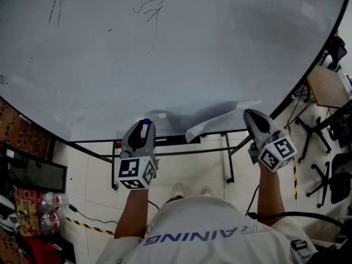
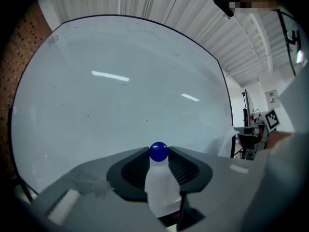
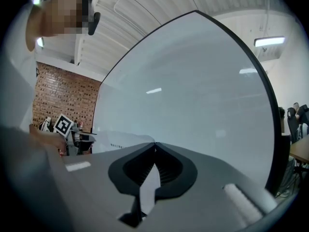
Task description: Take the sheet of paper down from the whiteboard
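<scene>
Pinching the sheet of paper (image 1: 220, 122), right gripper (image 3: 154, 145) hides its edge; left gripper (image 1: 142, 126) clamps an unidentifiable blue-topped white object (image 2: 161, 187)

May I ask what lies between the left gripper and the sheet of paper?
Head view: only bare whiteboard lies between left gripper and sheet of paper.

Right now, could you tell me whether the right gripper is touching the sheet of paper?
Touching. The right gripper view shows the right gripper with its jaws closed on the sheet of paper, a white edge pinched between the pads.
</scene>
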Demonstrator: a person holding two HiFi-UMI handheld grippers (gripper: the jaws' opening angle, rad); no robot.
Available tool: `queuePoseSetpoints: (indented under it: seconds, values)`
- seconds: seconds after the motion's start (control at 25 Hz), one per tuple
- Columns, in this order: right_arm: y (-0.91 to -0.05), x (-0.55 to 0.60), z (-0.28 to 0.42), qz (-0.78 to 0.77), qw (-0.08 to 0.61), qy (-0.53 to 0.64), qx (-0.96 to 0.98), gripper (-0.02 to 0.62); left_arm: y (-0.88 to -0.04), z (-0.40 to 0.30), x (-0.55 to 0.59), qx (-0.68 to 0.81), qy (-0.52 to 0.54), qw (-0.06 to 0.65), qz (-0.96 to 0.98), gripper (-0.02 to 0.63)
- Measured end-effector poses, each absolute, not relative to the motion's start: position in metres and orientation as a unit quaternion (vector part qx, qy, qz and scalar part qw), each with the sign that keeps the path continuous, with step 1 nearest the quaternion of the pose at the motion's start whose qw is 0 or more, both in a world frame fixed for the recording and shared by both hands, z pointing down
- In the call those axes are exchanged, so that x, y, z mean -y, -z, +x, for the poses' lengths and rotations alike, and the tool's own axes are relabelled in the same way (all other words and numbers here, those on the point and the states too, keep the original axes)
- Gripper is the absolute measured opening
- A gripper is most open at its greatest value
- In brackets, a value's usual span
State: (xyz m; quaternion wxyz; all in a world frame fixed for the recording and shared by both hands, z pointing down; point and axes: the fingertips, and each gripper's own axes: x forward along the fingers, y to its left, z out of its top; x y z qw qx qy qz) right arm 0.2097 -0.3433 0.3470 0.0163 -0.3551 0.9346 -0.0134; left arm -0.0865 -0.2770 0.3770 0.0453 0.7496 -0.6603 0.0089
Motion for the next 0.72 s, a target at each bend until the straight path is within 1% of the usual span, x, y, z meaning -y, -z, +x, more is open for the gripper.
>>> queuePoseSetpoints:
  seconds: [0.2,0.72]
  values:
    - [-0.3505,0.3450,0.2103,-0.362,0.007,0.010,-0.932,0.008,-0.3815,-0.0886,0.2758,0.659,-0.004,0.056,0.750,0.129]
    - [-0.3446,0.3465,0.2057,-0.361,0.007,0.001,-0.932,0.008,-0.3756,-0.0855,0.2838,0.647,0.023,0.080,0.758,0.129]
